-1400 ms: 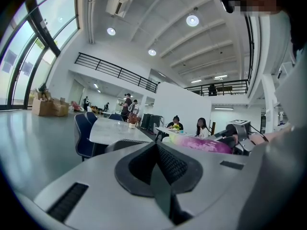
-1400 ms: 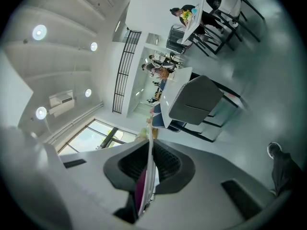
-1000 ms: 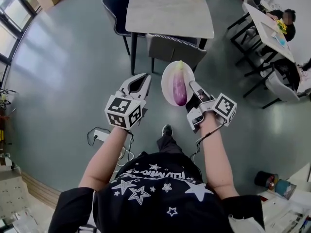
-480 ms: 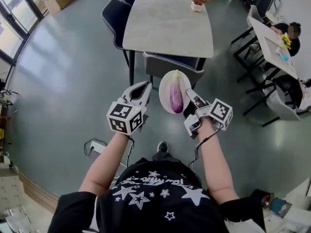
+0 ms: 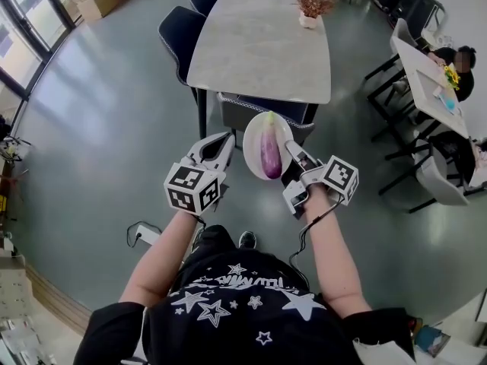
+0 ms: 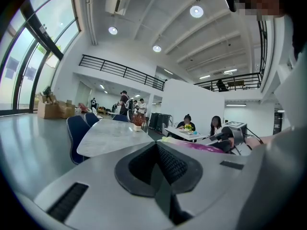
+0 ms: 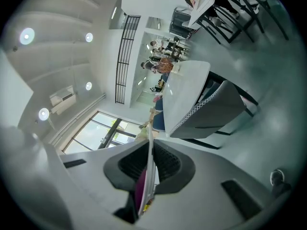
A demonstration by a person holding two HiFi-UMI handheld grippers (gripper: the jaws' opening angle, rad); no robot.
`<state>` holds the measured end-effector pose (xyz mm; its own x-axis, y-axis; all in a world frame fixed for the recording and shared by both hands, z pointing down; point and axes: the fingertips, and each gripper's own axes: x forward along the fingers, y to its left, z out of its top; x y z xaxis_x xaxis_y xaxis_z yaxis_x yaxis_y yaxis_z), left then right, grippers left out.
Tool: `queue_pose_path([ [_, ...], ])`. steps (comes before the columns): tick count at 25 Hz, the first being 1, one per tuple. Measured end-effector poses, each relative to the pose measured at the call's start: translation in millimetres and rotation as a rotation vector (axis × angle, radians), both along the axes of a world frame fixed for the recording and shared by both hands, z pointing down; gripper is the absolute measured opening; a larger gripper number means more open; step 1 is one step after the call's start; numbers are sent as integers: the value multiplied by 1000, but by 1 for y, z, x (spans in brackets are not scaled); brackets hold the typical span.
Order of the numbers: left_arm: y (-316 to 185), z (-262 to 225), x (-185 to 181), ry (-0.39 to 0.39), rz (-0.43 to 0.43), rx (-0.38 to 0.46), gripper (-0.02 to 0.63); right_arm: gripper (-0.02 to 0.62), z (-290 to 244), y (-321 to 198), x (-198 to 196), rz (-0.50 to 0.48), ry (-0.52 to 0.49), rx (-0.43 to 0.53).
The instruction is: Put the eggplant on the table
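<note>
A purple eggplant [image 5: 269,153] lies on a white plate [image 5: 253,137] held in the air. My right gripper [image 5: 290,158] is shut on the plate's near rim; in the right gripper view the plate [image 7: 150,166] stands edge-on between the pads, with the eggplant [image 7: 141,188] on its left face. My left gripper [image 5: 219,144] hangs just left of the plate, shut with nothing in it. In the left gripper view the eggplant [image 6: 201,146] shows as a pink strip to the right. The long pale table [image 5: 259,44] stands straight ahead, beyond a chair.
A grey chair [image 5: 262,111] is tucked in at the table's near end, under the plate. Dark blue chairs [image 5: 179,33] line the table's left side. A potted plant [image 5: 310,4] sits at its far end. People sit at another table [image 5: 426,59] on the right. A power strip [image 5: 144,236] lies on the floor.
The person has walked toward the table, so both grippers and the plate with the eggplant are nearer its near end. The grip on the plate is unchanged.
</note>
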<state>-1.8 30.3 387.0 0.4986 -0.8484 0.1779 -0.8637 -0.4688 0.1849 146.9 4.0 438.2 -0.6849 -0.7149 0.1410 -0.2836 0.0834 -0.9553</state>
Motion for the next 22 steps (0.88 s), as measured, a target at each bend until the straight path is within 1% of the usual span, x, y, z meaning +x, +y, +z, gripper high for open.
queue_pose_path([
  [2, 2, 0, -4, 4, -17, 3, 8, 29, -1, 0, -1, -3, -7, 8],
  [5, -4, -4, -7, 41, -45, 8, 8, 29, -5, -5, 1, 13, -26, 15],
  [8, -20, -8, -5, 40, -16, 24, 8, 29, -7, -20, 4, 40, -23, 11],
  [11, -39, -5, -6, 39, 13, 19, 8, 29, -9, -37, 10, 84, -26, 14],
  [18, -100, -7, -2, 50, 52, 26, 8, 29, -15, -89, 31, 153, -1, 29],
  [22, -137, -4, -4, 51, 75, 15, 8, 29, -14, -120, 28, 173, -1, 26],
])
